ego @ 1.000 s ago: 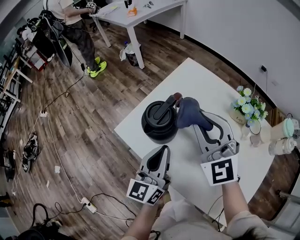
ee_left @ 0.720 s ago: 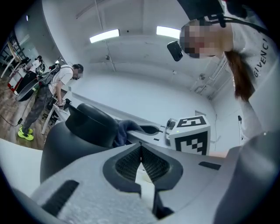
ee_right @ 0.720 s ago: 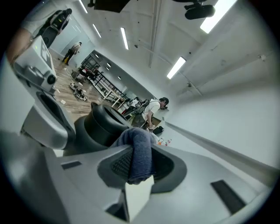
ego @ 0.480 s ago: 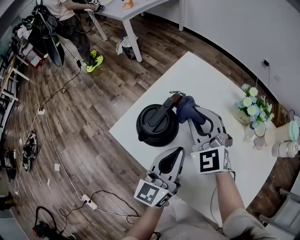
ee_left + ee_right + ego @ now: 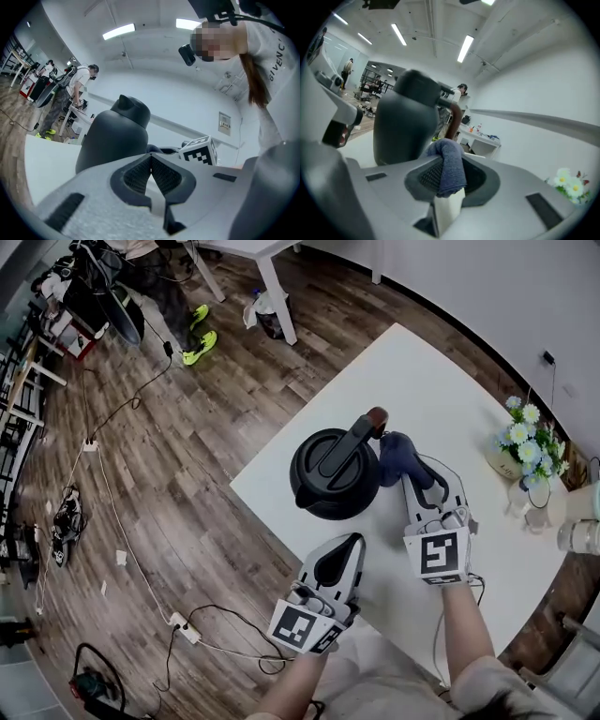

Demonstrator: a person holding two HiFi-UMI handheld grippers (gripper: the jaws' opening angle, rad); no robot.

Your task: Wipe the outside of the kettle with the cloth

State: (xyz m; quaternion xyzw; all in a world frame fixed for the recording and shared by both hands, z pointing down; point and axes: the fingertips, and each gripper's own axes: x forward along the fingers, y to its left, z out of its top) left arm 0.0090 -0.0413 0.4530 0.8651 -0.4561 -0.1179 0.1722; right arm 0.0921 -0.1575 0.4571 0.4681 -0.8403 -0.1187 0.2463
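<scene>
Setting: White surface (image 5: 441, 399) above a wooden floor, with a flower pot (image 5: 521, 442) near its far right edge.
Kettle: the black kettle (image 5: 330, 476) stands upright near the surface's left edge. Its handle arches over the lid and ends on the right gripper's side.
Right gripper: the right gripper (image 5: 405, 463) has its jaws pinching a blue cloth (image 5: 397, 452), with a bunched wad poking past the tips.
Left gripper: the left gripper (image 5: 351, 542) has its jaws pressed together on nothing. It points at the kettle from the person's side, clear of it.
Change: over the last second the cloth has kept to much the same patch by the handle's end, sliding slightly down the right flank. The left gripper has hung back.
Meaning: wiping looks under way on that flank only, so the front, left and far sides probably still need a pass.
Cloth to kettle: the wad seems to touch the right flank just below the handle's end, though no view settles the contact.
</scene>
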